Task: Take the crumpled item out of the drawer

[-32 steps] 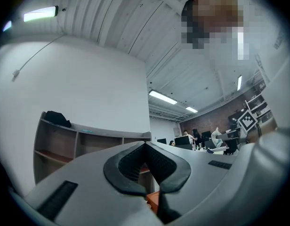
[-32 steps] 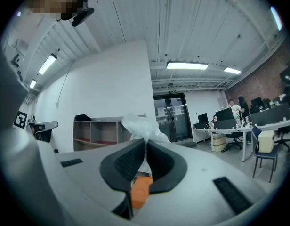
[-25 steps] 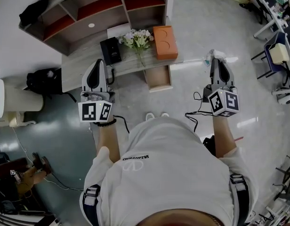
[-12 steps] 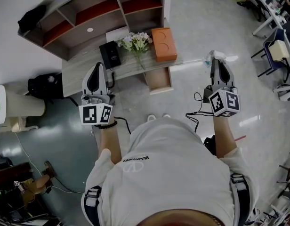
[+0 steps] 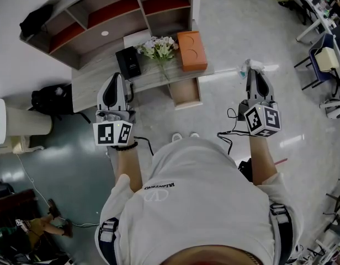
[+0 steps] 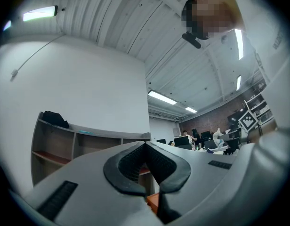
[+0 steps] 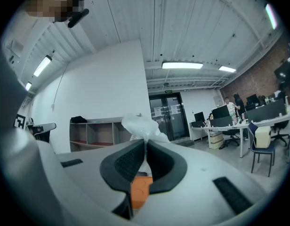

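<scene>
My right claw (image 5: 254,73) pinches the crumpled plastic (image 7: 141,125) at its tips, well right of the open drawer (image 5: 185,93); left claw (image 5: 116,77) closed, empty.

The counter (image 5: 93,81) bore a black device (image 5: 128,62), a bunch of pale flowers (image 5: 159,47) and an orange box (image 5: 192,50), side by side. An open shelf unit (image 5: 112,15) stood behind it.

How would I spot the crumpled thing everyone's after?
Find the wooden desk with its drawer pulled open. Right of it, over the floor, the right gripper pinches a wad at its tips. It is thin, white and scrunched, unlike the orange box on the desk.
</scene>
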